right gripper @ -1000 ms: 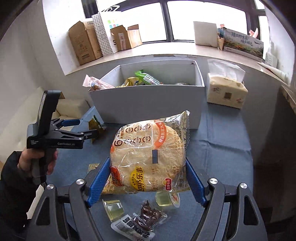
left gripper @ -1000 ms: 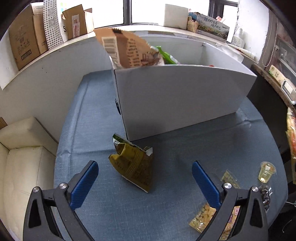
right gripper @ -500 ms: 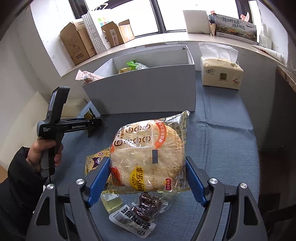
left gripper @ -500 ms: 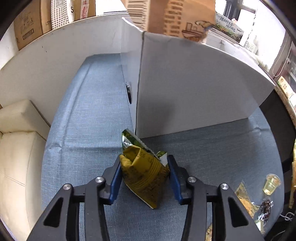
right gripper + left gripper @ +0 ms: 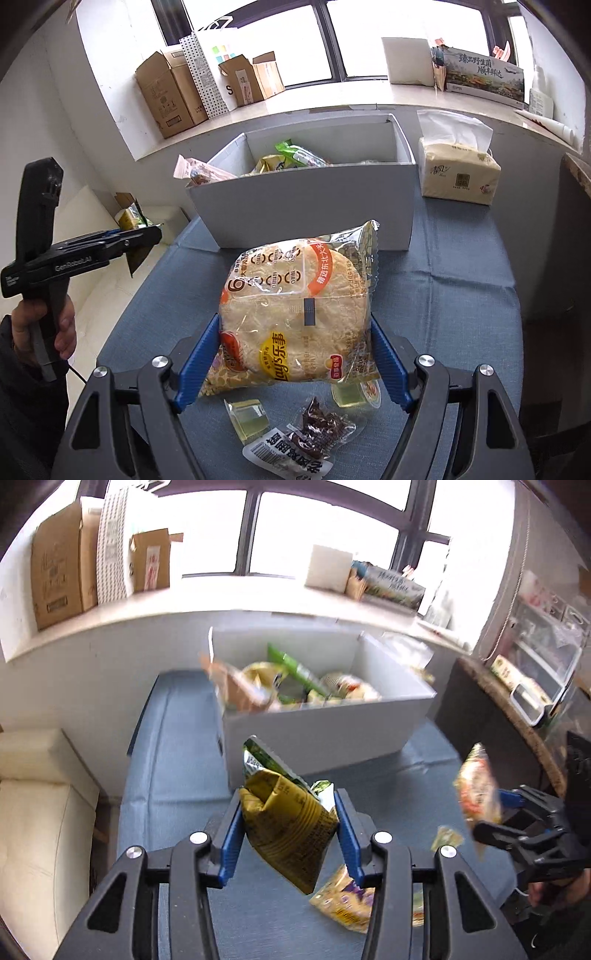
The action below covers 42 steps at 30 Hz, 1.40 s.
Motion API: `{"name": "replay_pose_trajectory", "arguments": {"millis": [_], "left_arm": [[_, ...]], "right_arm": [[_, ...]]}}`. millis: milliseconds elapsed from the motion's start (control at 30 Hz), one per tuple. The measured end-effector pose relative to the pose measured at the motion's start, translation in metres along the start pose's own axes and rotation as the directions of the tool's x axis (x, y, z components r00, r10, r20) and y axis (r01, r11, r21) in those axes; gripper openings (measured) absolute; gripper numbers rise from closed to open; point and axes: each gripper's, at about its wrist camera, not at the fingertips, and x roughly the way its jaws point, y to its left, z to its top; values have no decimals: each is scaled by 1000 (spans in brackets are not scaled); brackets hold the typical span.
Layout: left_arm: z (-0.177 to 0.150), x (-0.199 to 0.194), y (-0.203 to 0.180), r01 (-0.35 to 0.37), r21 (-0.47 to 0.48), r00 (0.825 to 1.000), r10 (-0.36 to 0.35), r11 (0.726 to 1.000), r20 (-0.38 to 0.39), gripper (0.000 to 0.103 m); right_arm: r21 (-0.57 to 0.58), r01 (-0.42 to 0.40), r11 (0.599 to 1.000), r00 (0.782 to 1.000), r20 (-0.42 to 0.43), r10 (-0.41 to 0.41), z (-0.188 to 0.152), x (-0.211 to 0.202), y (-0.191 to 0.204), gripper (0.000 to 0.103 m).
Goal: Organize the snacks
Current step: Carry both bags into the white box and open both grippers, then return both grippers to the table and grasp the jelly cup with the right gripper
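My left gripper [image 5: 288, 830] is shut on a dark yellow snack bag [image 5: 288, 823] and holds it in the air in front of the white box [image 5: 325, 734], which holds several snack packs. My right gripper [image 5: 295, 354] is shut on a clear bag of round rice crackers [image 5: 295, 314], held above the blue table [image 5: 443, 314]. The box also shows in the right wrist view [image 5: 306, 210]. The left gripper shows at the left in the right wrist view [image 5: 144, 236], the right gripper at the right in the left wrist view [image 5: 517, 812].
On the table lie a yellow snack pack [image 5: 343, 901], two jelly cups [image 5: 247, 417] [image 5: 354, 395] and a dark dried-fruit packet [image 5: 317, 428]. A tissue pack [image 5: 458, 173] stands right of the box. Cardboard boxes [image 5: 173, 92] sit on the window sill. A cream sofa [image 5: 33, 812] is at the left.
My left gripper closed on the dark yellow bag and lifted it off the table, tilting up to face the box. My right gripper kept hold of the cracker bag and stayed nearly still.
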Motion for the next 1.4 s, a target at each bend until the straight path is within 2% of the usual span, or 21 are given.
{"name": "replay_pose_trajectory", "arguments": {"millis": [100,233,333,467,533,600,667,733,767,800,833,933,1167,1400], "left_arm": [[33,-10,-13,20,35,999,-21,999,35,50],[77,-5,-23,6,71,998,-11,997,63,50],[107,13,-28,-39,87,997,32,995,75,51],[134,51,-21,-35,60,998,32,998,49,51],[142,72,-17,-30,42,999,29,999,21,51],[146,88,-15,-11,21,1000,11,1000,-6,51],[148,100,-16,-56,45,998,56,997,-7,52],[149,109,-12,-53,35,998,54,998,-27,58],[148,112,-10,-39,27,999,40,999,-34,72],[147,112,-9,-18,29,999,19,999,-32,95],[145,111,-9,-20,34,1000,21,999,-16,103],[142,112,-9,-46,47,999,46,998,-6,103],[138,107,-2,-42,23,999,43,999,-4,103],[130,92,-6,-59,43,998,59,997,6,103]], "right_arm": [[-29,0,1000,999,39,1,22,-5,4,82],[-60,13,998,997,79,-8,63,-6,1,82],[-68,-7,998,994,110,15,96,0,-5,82],[-40,24,999,992,128,-19,137,23,-23,82],[-22,13,1000,991,132,-10,154,36,-33,82],[7,7,1000,992,126,-7,167,50,-43,82],[23,29,999,992,119,-31,177,63,-52,82],[51,42,998,996,75,-46,183,78,-61,83],[67,21,998,998,58,-25,184,84,-65,85],[83,4,997,999,41,-7,185,89,-67,87],[94,-3,996,999,38,-1,184,91,-69,90],[100,15,995,998,51,-21,182,91,-71,103],[105,33,994,996,83,-42,183,82,-70,103],[101,25,995,995,94,-35,176,67,-66,103]]}}
